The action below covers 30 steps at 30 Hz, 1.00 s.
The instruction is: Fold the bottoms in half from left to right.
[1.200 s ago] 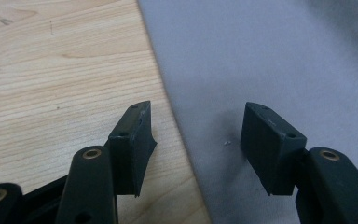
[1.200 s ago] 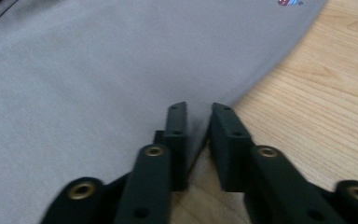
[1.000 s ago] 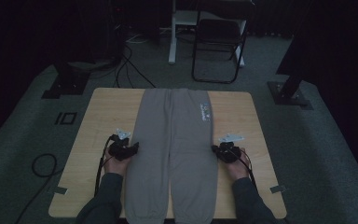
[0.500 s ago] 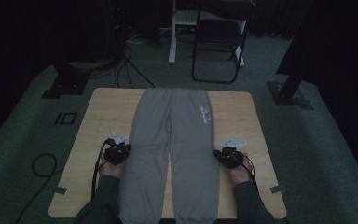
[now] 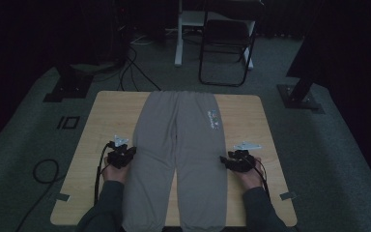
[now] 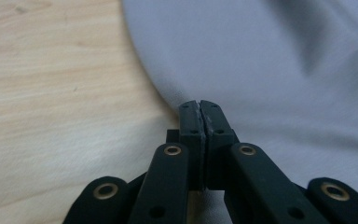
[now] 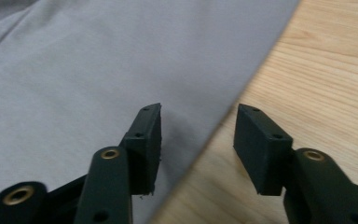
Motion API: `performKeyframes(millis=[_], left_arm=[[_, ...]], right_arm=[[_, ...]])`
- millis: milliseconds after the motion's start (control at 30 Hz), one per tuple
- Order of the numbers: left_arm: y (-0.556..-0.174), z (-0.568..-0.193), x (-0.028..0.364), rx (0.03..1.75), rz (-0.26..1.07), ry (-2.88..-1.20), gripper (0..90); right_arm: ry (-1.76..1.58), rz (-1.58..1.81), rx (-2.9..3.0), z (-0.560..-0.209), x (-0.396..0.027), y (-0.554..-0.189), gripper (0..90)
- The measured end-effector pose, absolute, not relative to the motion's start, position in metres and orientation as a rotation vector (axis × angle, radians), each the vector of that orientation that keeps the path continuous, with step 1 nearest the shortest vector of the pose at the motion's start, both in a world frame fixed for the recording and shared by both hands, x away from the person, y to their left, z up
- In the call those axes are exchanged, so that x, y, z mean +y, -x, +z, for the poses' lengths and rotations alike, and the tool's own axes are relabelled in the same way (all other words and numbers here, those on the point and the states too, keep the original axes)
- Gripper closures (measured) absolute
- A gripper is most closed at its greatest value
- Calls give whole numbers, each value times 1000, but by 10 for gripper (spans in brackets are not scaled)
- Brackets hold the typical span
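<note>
On table [image 5: 104, 116]: pants [image 5: 181, 145] flat, legs toward person. Left gripper [image 6: 199, 108] jaws together at left leg's edge, likely pinching the hem; right gripper [image 7: 198, 140] just opened, straddling right edge, ready to pinch.

You can read no text anywhere here. The one marking you have is a small printed emblem [image 5: 213, 119] on the grey sweatpants [image 5: 174, 159], near the waistband on the leg to your right in the high view; it is too small and dim to make out.
</note>
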<state>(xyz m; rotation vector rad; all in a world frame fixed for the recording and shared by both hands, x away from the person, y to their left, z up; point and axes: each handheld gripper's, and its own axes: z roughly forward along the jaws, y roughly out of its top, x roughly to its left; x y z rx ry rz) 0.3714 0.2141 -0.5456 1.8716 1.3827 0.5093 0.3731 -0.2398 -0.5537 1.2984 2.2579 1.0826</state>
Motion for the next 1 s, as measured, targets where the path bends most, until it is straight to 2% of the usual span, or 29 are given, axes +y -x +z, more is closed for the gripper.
performKeyframes(millis=[567,1000], left_arm=[[-363,-512,174,1174,475,-1867,885],[-369,-481,120,1009,435,-1894,885]], right_arm=[[-1359,1036,2180,-555,-254,-378,446],[-1315,1023,2178,-557,-248,-376,440]])
